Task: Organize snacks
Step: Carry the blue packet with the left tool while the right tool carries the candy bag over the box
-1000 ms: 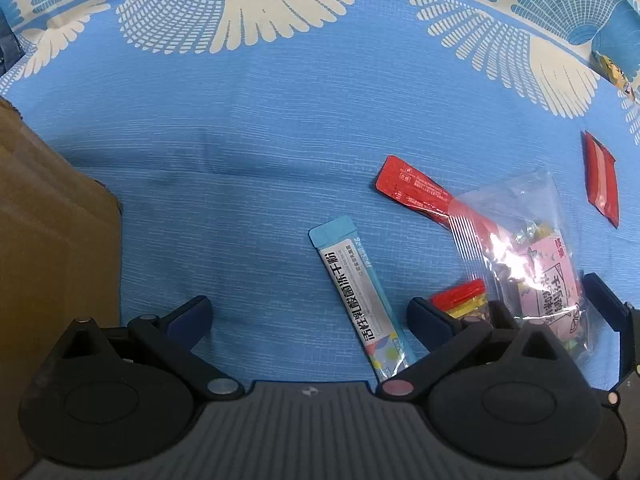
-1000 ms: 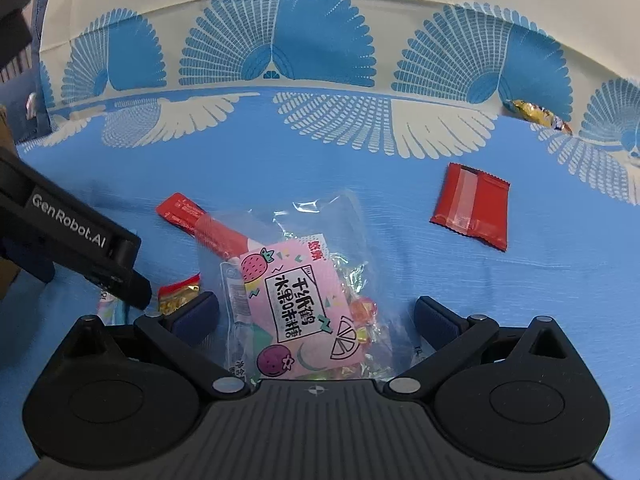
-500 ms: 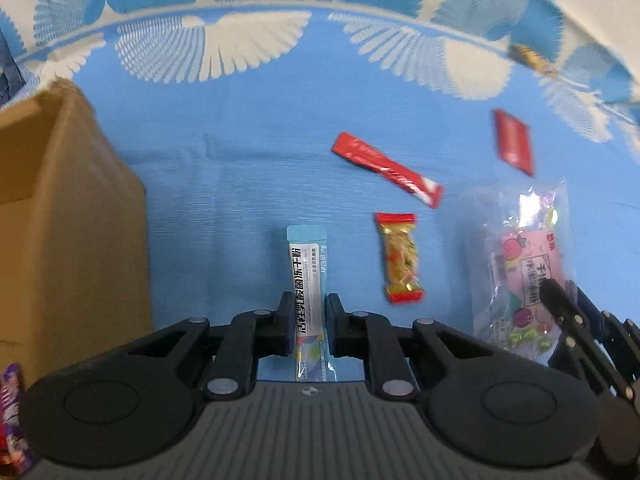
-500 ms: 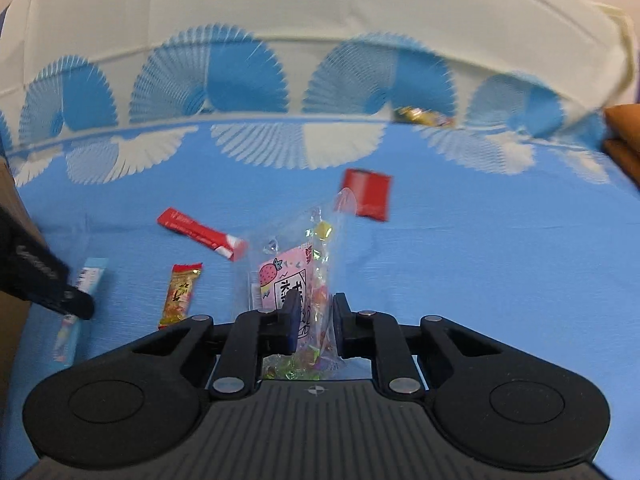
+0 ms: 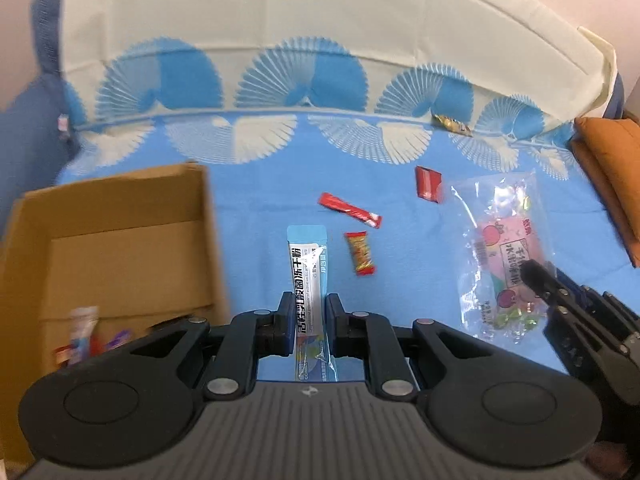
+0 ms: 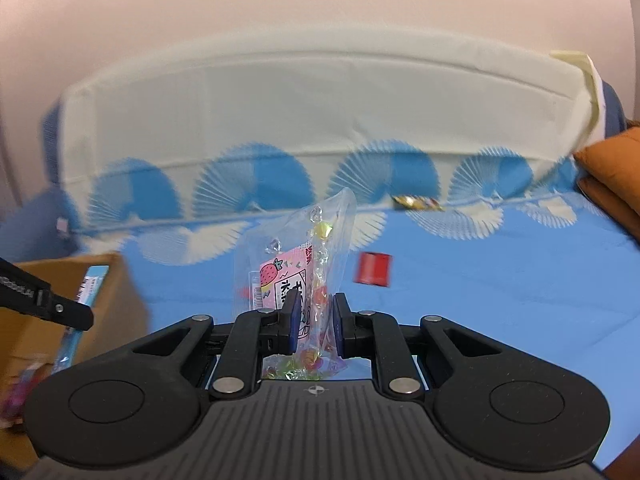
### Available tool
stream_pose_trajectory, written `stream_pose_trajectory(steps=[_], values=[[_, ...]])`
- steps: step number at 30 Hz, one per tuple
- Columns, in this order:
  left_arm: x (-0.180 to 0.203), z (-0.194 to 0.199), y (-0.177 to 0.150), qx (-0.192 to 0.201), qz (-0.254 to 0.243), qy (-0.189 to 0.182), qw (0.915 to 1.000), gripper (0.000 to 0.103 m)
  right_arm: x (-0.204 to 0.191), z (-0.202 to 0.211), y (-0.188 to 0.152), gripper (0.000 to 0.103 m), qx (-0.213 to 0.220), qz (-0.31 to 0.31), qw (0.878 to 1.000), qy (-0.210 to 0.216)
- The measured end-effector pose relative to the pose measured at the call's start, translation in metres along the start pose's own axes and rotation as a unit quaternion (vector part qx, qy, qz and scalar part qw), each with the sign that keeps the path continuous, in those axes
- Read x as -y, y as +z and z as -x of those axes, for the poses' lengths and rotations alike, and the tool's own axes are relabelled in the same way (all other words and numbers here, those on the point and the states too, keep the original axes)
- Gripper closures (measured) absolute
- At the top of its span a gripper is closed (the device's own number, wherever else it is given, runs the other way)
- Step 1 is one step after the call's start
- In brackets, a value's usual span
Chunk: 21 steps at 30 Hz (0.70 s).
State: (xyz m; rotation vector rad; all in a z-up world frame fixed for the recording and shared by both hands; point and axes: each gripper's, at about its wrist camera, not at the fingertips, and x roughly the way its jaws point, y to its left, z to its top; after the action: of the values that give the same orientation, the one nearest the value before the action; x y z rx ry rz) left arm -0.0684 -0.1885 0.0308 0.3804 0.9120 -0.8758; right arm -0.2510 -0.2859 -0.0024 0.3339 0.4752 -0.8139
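Blue stick sachet point(image 5: 308, 280): pinched between my left gripper point(image 5: 307, 322) jaws at lower centre of the left view, its top end pointing up the frame
Candy bag point(image 6: 304, 276): clear, with a pink label; my right gripper point(image 6: 314, 326) jaws are pressed onto its lower part, the bag standing up at centre of the right view and showing at the right edge of the left view
Cardboard box point(image 5: 116, 248): open, left side of the left view, a few blurred packets in its lower corner
Loose snacks: a small yellow-and-red candy point(image 5: 361, 253) just right of the sachet, a long red sachet point(image 5: 349, 209) above it, a red square packet point(image 5: 428, 183) further up right, a gold-wrapped candy point(image 5: 452, 124) at the pattern border
Blue cloth point(image 5: 256, 200): fan-patterned, under everything
Orange cushion point(image 5: 608, 176): right edge
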Motion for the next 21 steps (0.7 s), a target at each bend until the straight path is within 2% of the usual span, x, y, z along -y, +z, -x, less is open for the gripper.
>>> stream_pose_trajectory(steps=[5, 9, 13, 17, 21], values=[[-0.037, 0.067, -0.048, 0.017, 0.0, 0.028, 0.9995, 0.086, -0.035, 0.069, -0.011, 0.085, 0.007, 0.012, 0.999, 0.05], [-0.073, 0.106, -0.091, 0.016, 0.024, 0.046, 0.9985, 0.086, -0.063, 0.111, -0.023, 0.085, -0.005, 0.025, 0.996, 0.089], [-0.098, 0.133, -0.132, 0.024, 0.039, 0.072, 0.9963, 0.086, -0.092, 0.146, -0.037, 0.085, -0.016, 0.049, 0.991, 0.123], [-0.113, 0.148, -0.162, 0.022, 0.055, 0.071, 0.9957, 0.086, -0.121, 0.169, -0.053, 0.085, -0.032, 0.072, 0.985, 0.154], [-0.117, 0.161, -0.18, 0.032, 0.061, 0.065, 0.9955, 0.086, -0.141, 0.188, -0.063, 0.085, -0.036, 0.089, 0.981, 0.167]])
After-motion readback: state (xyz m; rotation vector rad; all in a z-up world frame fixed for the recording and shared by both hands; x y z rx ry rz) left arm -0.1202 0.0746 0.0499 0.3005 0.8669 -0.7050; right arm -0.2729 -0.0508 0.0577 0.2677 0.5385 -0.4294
